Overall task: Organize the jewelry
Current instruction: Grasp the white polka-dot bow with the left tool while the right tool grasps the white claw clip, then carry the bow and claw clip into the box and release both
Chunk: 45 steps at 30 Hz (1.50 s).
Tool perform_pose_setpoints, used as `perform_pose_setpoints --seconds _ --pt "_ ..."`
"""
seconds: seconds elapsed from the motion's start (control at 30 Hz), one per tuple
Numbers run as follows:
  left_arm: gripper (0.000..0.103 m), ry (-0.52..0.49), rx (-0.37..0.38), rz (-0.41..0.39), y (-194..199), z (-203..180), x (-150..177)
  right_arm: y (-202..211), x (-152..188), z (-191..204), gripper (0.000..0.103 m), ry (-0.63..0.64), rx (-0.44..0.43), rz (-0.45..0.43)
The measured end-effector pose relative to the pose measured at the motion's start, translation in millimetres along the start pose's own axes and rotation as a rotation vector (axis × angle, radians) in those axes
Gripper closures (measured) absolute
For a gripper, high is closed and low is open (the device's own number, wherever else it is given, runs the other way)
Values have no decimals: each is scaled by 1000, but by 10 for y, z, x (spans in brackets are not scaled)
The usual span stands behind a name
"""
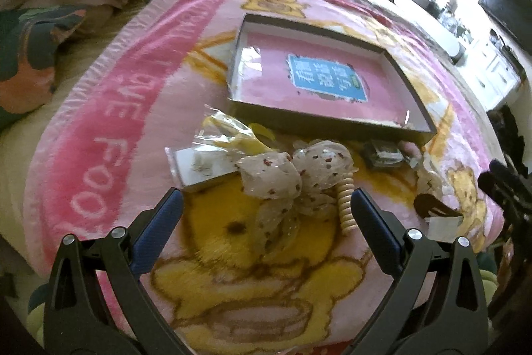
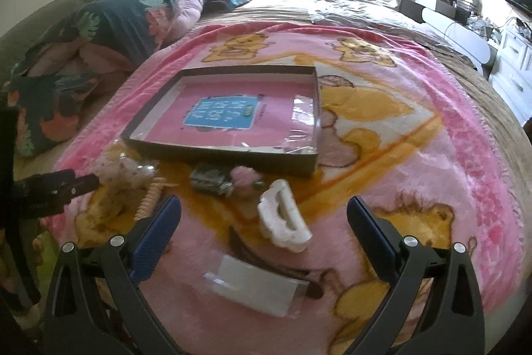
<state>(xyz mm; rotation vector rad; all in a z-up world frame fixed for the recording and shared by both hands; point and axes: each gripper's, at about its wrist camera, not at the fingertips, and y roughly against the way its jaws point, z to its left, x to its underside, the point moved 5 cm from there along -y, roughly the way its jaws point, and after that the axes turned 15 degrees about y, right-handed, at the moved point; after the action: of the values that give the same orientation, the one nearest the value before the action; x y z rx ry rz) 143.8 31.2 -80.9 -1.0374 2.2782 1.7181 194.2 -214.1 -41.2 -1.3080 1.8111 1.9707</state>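
Left gripper (image 1: 266,205) fingers wide above sheer speckled fabric bow (image 1: 292,178), right gripper (image 2: 264,215) fingers wide around white claw hair clip (image 2: 282,218), shallow dark-rimmed pink-lined cardboard box (image 2: 212,153) at twelve o'clock

Each handheld gripper, left (image 1: 266,198) and right (image 2: 264,205), has 2 black plastic arms, textured blue finger pads (image 1: 159,232), and round silver pivot screws (image 2: 117,240).

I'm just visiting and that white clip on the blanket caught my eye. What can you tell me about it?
The white clip is a claw-style hair clip, seemingly matte plastic, with a curved body, a long slot through its back and a row of teeth along one edge. It lies on its side on the pink blanket, in front of the box and apart from it. It sits ahead of the open right gripper, untouched by its fingers.
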Motion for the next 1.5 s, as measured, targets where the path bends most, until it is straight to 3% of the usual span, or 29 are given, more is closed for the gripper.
perform_pose_setpoints --seconds 0.27,0.4,0.53,0.63,0.73,0.8,0.9,1.0,1.5 --pt "9 -6 -39 63 -361 30 103 -331 67 -142 4 20 0 69" --pt "11 10 -44 57 -434 62 118 -506 127 -181 5 8 -41 101" --pt "19 16 -36 54 -454 62 124 -661 172 -177 20 -20 -107 138" --pt "28 14 -25 51 -431 55 109 -786 207 -174 28 -36 -144 165" --pt "43 19 -15 41 -405 45 85 -881 249 -181 38 -71 -189 179" --pt "60 17 -6 37 -369 29 92 -904 276 -197 45 -82 -198 176" --pt "80 15 24 44 -330 -18 105 -875 278 -225 62 -85 -206 154" --pt "89 16 43 45 -310 -59 127 -813 279 -289 66 -101 -199 126" --pt "93 -4 127 -10 113 -226 137 -351 385 -731 68 -201 -103 12"
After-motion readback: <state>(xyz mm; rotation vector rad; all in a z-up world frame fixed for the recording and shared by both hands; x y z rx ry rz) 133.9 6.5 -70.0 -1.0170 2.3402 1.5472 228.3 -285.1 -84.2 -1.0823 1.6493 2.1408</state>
